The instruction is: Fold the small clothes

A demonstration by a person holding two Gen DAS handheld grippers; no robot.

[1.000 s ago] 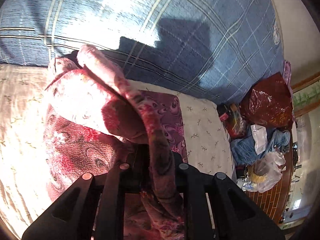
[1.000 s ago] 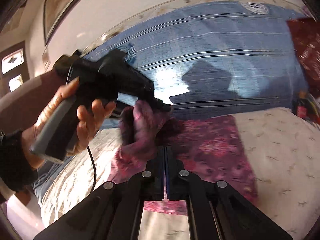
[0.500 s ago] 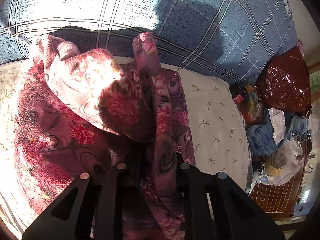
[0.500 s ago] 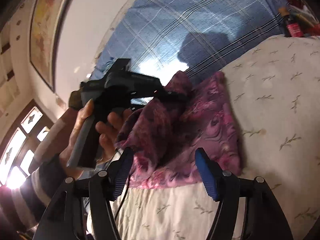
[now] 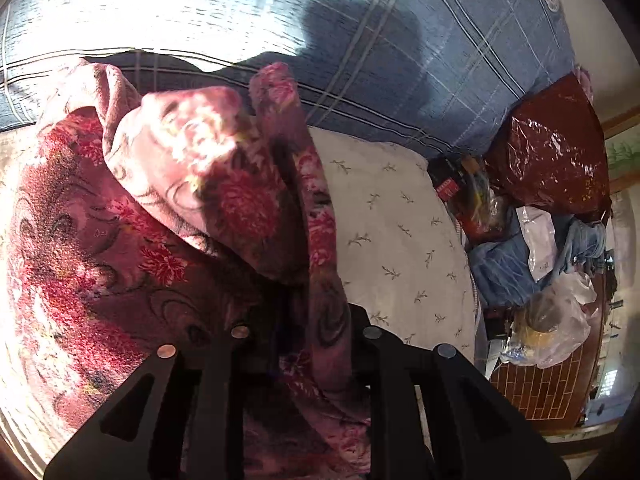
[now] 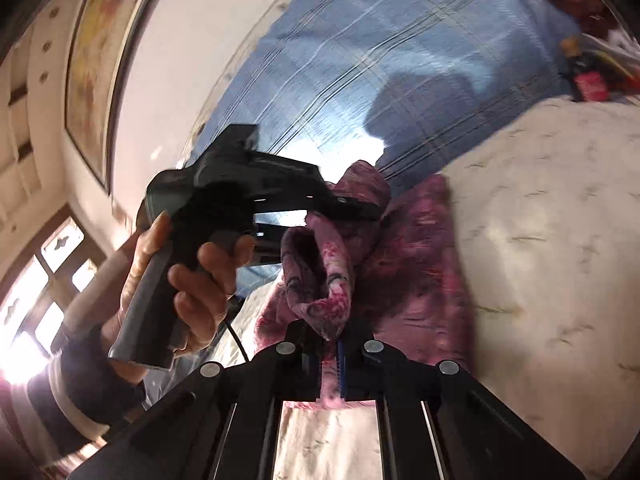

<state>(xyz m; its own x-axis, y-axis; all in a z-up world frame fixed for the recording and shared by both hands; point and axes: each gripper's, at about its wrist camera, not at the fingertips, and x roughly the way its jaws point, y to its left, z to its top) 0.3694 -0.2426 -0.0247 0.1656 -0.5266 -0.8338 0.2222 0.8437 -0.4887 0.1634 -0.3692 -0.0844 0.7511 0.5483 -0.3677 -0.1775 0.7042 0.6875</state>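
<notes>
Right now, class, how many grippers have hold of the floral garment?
2. The left gripper has a strip of the floral garment between its opening jaws at the raised fold. The right gripper is shut on another bunched edge nearer its camera.

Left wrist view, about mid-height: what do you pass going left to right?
Floral garment → cream sprigged sheet → red-labelled bottle → dark red plastic bag.

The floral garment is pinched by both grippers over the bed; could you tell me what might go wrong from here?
1. The left gripper is opening with the garment between its jaws, so that edge may drop early.
2. The right gripper pinches only a bunched tip, which may slip out.
</notes>
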